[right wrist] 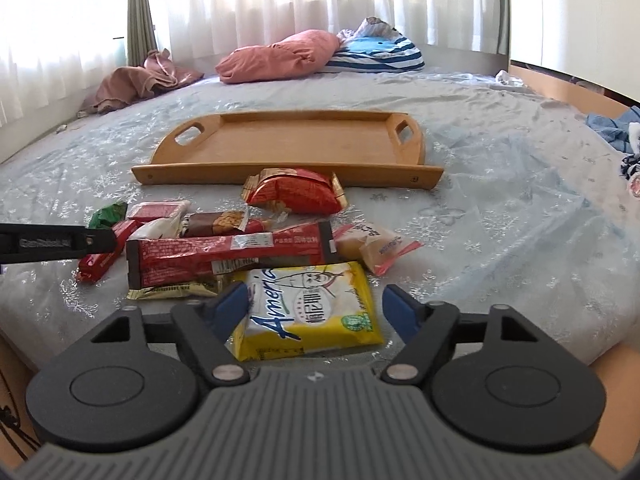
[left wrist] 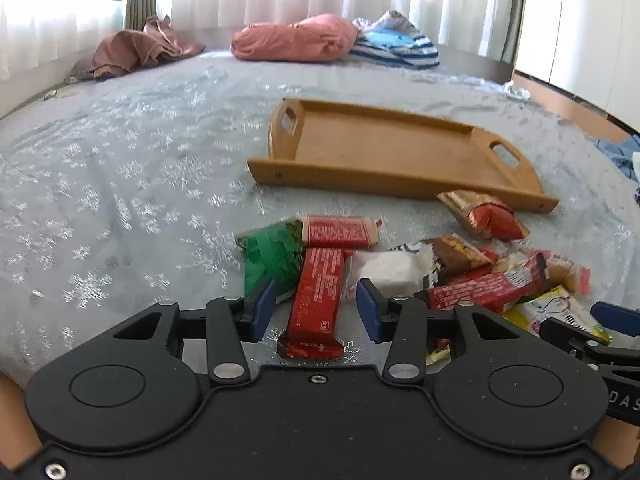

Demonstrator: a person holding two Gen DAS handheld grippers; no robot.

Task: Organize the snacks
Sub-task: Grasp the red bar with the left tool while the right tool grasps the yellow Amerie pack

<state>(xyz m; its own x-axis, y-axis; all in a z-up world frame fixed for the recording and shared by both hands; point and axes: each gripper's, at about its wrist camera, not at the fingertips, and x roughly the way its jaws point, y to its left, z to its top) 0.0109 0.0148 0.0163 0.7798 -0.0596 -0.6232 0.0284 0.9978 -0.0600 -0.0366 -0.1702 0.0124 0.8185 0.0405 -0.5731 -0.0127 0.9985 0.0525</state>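
My left gripper [left wrist: 316, 310], black with blue pads, points down at a heap of snacks on a bed; its jaws stand partly open on either side of a long red foil-wrapped snack bar [left wrist: 316, 302]. The bar lies lengthwise between the pads, with a gap showing on each side, so the pads do not press on it. Its near end is crimped and folded, and small white print runs along its wrapper.

My right gripper [right wrist: 314, 306], the same black and blue, is spread wide around a flat yellow and white snack packet with blue lettering [right wrist: 310, 308]. The left pad lies over the packet's near left corner; whether it touches I cannot tell. The right pad stands clear of the packet's edge.

The other snacks lie bunched just beyond: a crumpled green wrapper [left wrist: 272, 256], a second red bar lying crosswise [left wrist: 340, 232], a white square packet [left wrist: 388, 272], a long dark red wrapper [right wrist: 228, 256], and a puffy red and gold bag [right wrist: 294, 192] nearest the tray.

The shallow wooden tray with cut-out handles [right wrist: 288, 174] sits past the heap on the pale blue bedcover with silver snowflakes [left wrist: 120, 200]. A pink pillow [right wrist: 280, 56] and a blue-striped cushion [right wrist: 380, 54] lie by the white curtains [right wrist: 280, 0].
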